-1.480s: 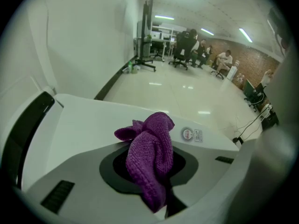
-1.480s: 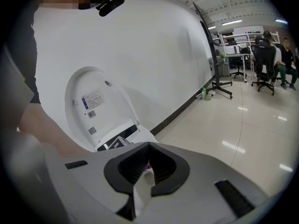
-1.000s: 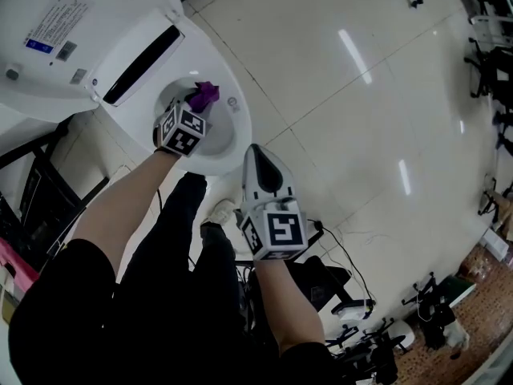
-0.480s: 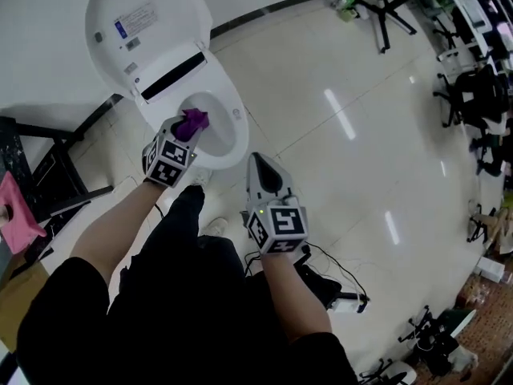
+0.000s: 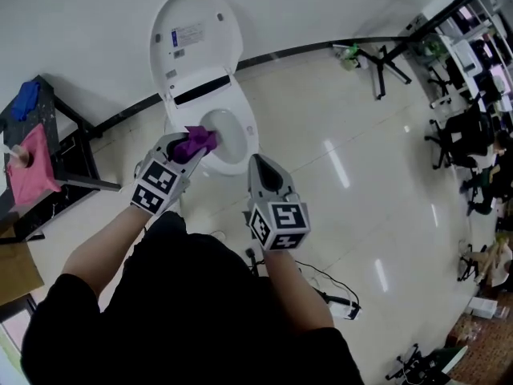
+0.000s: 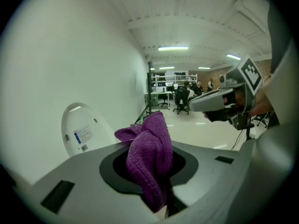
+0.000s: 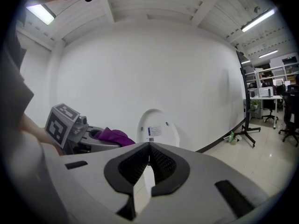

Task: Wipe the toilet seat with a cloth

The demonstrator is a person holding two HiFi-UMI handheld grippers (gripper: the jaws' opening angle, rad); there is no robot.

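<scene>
Against the white wall, toilet with lid (image 5: 192,34) raised and toilet seat (image 5: 249,137) down around the open bowl. Left of the toilet, black rack (image 5: 70,135) with a pink rag (image 5: 30,168) and a blue item (image 5: 24,99) on top.

Left gripper (image 5: 189,145) out in front of the person, tip over the seat's near-left edge in the head view. Jaws clamped on a purple cloth (image 5: 199,139), bunched, top poking up past the jaw tips, rest hanging down between them in the left gripper view. Contact between cloth and seat: cannot tell from the head view. In the right gripper view, cloth and left gripper up in the air, just left of the raised lid, pointed roughly level.

Right gripper (image 5: 257,160) to the right of the left one, near it but apart, pointed toward the toilet's front edge. Jaws together, nothing held between them, seen in the right gripper view. Not touching the cloth or the seat.

Glossy pale floor (image 5: 345,143) to the right, black wheeled stand (image 5: 377,54) by the wall, office chairs and desks far right.
</scene>
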